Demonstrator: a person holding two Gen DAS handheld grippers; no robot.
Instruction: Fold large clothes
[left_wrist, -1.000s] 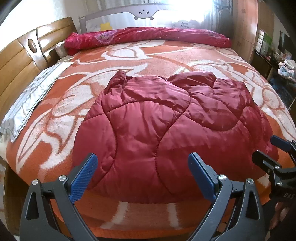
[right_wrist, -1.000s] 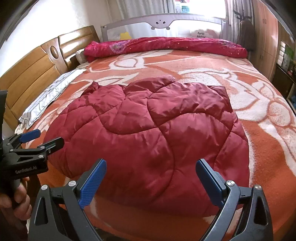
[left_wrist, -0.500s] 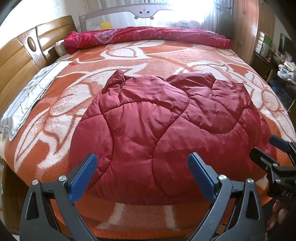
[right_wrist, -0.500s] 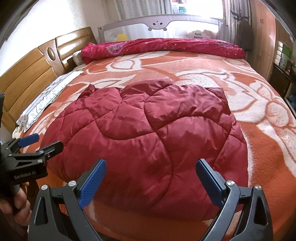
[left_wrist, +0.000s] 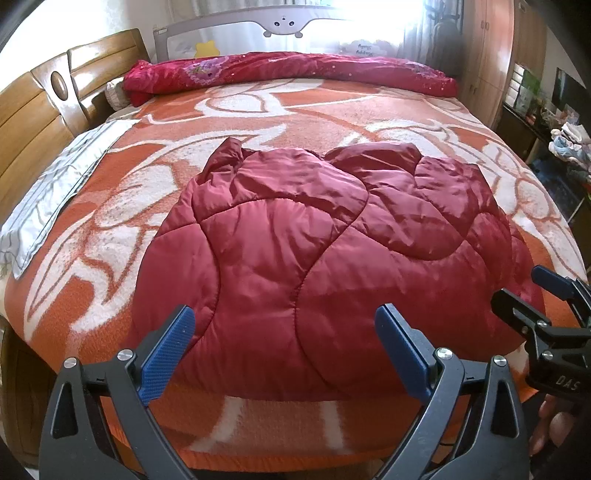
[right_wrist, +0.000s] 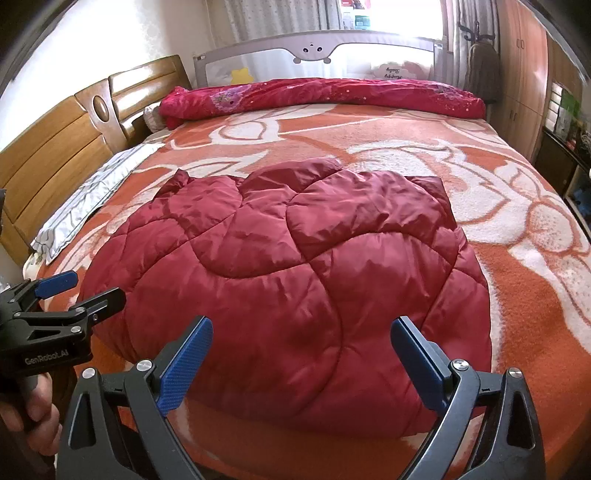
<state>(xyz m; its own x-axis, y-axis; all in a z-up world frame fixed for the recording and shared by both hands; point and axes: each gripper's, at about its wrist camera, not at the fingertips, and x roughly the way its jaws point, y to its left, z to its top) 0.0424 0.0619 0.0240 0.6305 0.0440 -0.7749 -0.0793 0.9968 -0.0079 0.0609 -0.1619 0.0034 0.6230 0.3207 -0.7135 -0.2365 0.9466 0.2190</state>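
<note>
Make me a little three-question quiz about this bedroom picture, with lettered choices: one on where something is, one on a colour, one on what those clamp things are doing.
1. Where does the quilted jacket lie?
A. On the orange-and-white blanket, near the foot of the bed
B. Hung on the wooden headboard
C. On the floor

2. What colour are the pads on the fingers of each clamp?
A. Yellow
B. Blue
C. Green

3. What are the left gripper and right gripper doing?
A. Both shut on the jacket
B. One open, one shut on the jacket
C. Both open, holding nothing

Answers:
1. A, the jacket rests flat on the blanket, close to the near edge.
2. B, the finger pads are plainly blue in both views.
3. C, each pair of fingers stands wide apart with no cloth between them.
</note>
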